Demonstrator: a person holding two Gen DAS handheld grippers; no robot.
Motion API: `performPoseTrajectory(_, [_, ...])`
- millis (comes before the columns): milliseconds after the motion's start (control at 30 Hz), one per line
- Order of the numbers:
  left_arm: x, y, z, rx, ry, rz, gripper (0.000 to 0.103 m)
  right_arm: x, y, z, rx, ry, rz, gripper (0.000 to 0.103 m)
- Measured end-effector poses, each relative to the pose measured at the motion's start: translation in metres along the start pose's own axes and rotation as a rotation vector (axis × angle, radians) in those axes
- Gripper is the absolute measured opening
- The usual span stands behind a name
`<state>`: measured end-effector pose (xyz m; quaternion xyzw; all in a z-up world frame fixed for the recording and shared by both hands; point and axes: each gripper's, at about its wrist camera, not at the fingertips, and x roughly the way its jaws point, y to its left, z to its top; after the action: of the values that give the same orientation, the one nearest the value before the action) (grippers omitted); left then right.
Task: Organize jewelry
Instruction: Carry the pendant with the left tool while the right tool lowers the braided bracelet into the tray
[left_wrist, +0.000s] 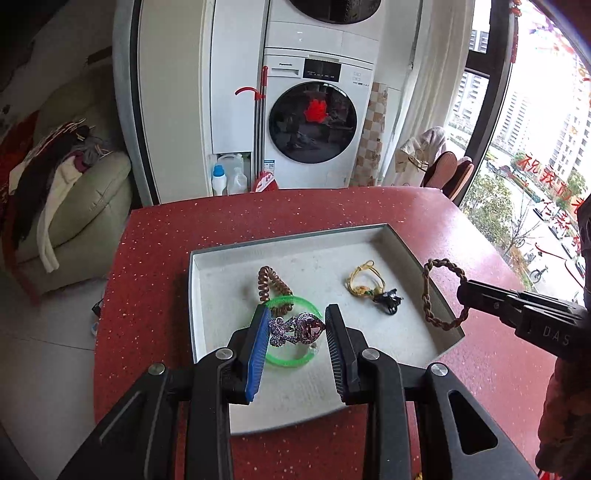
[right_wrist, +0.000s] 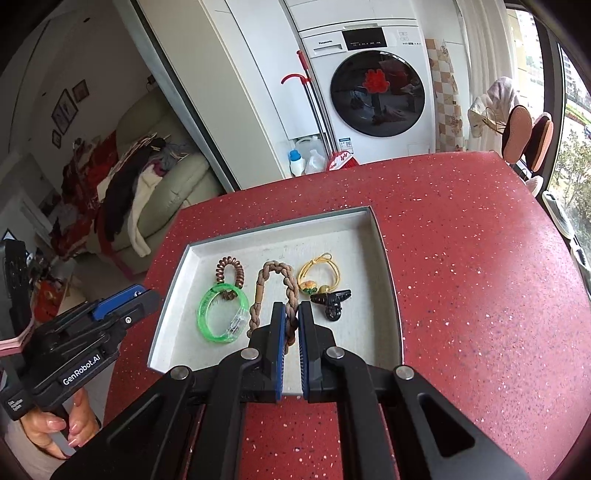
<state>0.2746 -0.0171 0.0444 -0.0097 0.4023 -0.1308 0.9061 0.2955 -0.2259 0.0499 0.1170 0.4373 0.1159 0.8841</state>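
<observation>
holding: both grippers hang over the tray, each with a piece of jewelry pinched in its pads
table (left_wrist: 155, 258): red speckled top, tray sits on it, washing machine (left_wrist: 314, 122) behind
tray (left_wrist: 197, 295): shallow, grey-white, square, already has a few bits in it
left gripper (left_wrist: 297, 328): clamped on a purple sparkly brooch (left_wrist: 295, 326) with a big pink stone, held right above the green bangle
right gripper (right_wrist: 291, 325): squeezed tight on a beige braided bracelet (right_wrist: 275, 291), loop hanging over the tray's middle in its own view
green bangle (right_wrist: 221, 317): lying in the tray's left part
brown coil hair tie (right_wrist: 229, 275): just behind the bangle, touching it
yellow cord bracelet (right_wrist: 316, 275): right part of the tray
black claw clip (right_wrist: 332, 301): right beside the yellow cord
</observation>
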Motion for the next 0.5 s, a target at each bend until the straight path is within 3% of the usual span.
performPoseTrajectory(500, [0.081,0.016,-0.009,-0.052,0.090,0.079,0.049,0.078,-0.014,-0.002,0.005,0.092,-0.063,0.007])
